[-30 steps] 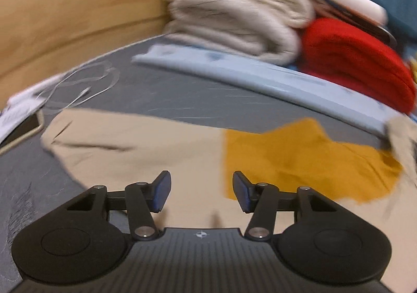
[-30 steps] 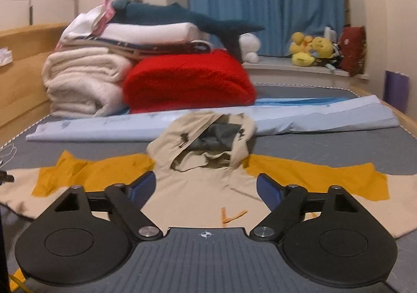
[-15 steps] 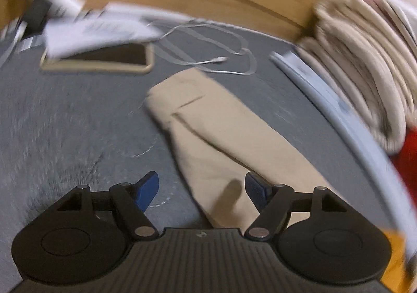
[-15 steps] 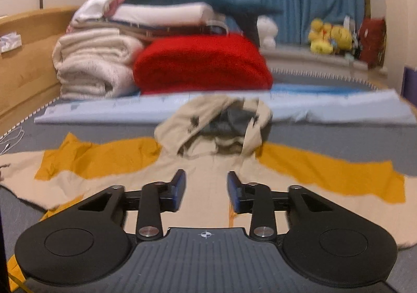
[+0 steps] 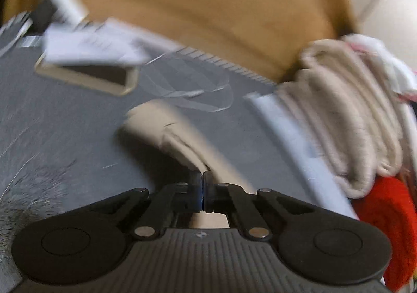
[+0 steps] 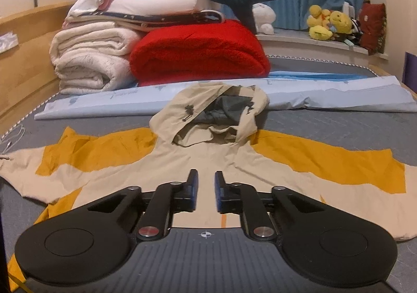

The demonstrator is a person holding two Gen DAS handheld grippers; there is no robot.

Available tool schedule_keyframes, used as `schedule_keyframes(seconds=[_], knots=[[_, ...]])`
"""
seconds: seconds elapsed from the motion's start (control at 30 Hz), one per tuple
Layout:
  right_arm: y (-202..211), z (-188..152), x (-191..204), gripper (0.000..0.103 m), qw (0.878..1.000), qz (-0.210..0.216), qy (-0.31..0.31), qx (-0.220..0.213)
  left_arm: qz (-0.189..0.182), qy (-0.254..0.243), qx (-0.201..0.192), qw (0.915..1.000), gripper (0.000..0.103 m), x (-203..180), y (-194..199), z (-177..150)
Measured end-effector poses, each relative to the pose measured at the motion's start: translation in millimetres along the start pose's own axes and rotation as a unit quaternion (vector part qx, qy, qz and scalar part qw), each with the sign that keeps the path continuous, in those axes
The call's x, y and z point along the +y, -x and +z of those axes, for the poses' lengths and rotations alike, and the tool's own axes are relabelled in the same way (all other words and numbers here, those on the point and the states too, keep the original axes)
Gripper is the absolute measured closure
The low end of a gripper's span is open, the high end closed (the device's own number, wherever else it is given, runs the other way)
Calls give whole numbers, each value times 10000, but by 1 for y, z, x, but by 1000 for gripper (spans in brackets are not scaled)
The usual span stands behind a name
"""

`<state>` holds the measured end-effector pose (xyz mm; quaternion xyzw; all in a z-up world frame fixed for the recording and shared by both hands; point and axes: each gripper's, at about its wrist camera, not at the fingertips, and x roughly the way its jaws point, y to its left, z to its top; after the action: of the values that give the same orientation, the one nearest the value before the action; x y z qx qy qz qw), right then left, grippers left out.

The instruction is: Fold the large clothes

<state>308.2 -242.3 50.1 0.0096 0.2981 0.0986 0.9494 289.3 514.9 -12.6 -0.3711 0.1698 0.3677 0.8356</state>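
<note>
The hooded jacket (image 6: 198,160) lies spread flat on the grey bed (image 6: 325,121), hood away from the wrist cameras, sleeves out to both sides. Left claw (image 5: 202,181): clenched on a pinch of the beige left sleeve (image 5: 156,126) near its cuff, pads pressed together on the fabric. Grip only the sleeve layer and carry it toward the jacket's centre line, clear of the phone (image 5: 88,76) and white cable (image 5: 187,95) beside the cuff. Right claw (image 6: 206,188): jaws closing over the chest panel, a narrow gap remaining, no fabric visibly pinched between them. It should seat on the fabric before any pull. No brand, label or writing is legible; the left view is blurred.
</note>
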Motion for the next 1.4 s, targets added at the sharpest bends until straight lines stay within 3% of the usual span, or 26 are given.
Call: schedule_keyframes(seconds=[0.13,0.2,0.27,0.33,0.4,0.43,0.5,0.53,0.57,0.6,0.63,0.73,0.77,0.9,1.03,1.13,1.23,1.4], knots=[[11,7,-16,95,9996,-108,-254,-58,-897,-779,-259,9926,103,-86,70,-16],[19,10,-23,96,9993,-154,-311,-135,-1517,-1260,-315,9798,103,-136,115,-38],[27,12,-29,96,9990,-179,-362,-210,-2123,-1838,-291,9593,103,-186,166,-72],[34,15,-37,96,9983,-210,-471,-256,-2695,-2345,-14,9340,103,-226,214,-118],[39,16,-44,96,9975,-254,-621,-235,-3085,-2819,541,9069,101,-251,255,-176],[41,17,-48,95,9968,-300,-712,-209,-3254,-3072,895,8898,87,-260,274,-207],[44,16,-56,90,9941,-496,-942,-185,-3752,-3597,1609,8390,70,-266,302,-265],[46,16,-61,82,9925,-568,-1067,-184,-3891,-3796,1689,8222,70,-264,312,-286],[47,15,-65,80,9913,-588,-1163,-192,-3900,-3966,1646,8146,69,-262,316,-299],[49,14,-69,78,9900,-596,-1259,-198,-3843,-4053,1629,8133,68,-261,315,-307],[49,13,-71,78,9890,-602,-1333,-201,-3751,-3976,1691,8202,65,-259,307,-309],[46,9,-74,78,9881,-659,-1380,-145,-3285,-3479,1890,8575,63,-253,266,-298],[42,7,-73,78,9881,-656,-1391,-89,-3105,-3413,1910,8664,63,-254,249,-290],[17,-1,-65,78,9886,-423,-1412,298,-2401,-3556,1812,8849,63,-254,200,-277],[-19,-21,-65,64,9751,-207,-1986,965,-2026,-3302,1962,9008,63,-246,156,-256],[-49,-42,-70,62,9544,-308,-2556,1510,-1978,-3259,1972,9032,61,-243,147,-243],[-73,-60,-74,62,9332,-440,-3007,1918,-1840,-3499,1739,9019,55,-243,142,-237],[-88,-72,-65,62,9314,-380,-3018,1996,-1589,-3499,1579,9096,52,-241,129,-225]])
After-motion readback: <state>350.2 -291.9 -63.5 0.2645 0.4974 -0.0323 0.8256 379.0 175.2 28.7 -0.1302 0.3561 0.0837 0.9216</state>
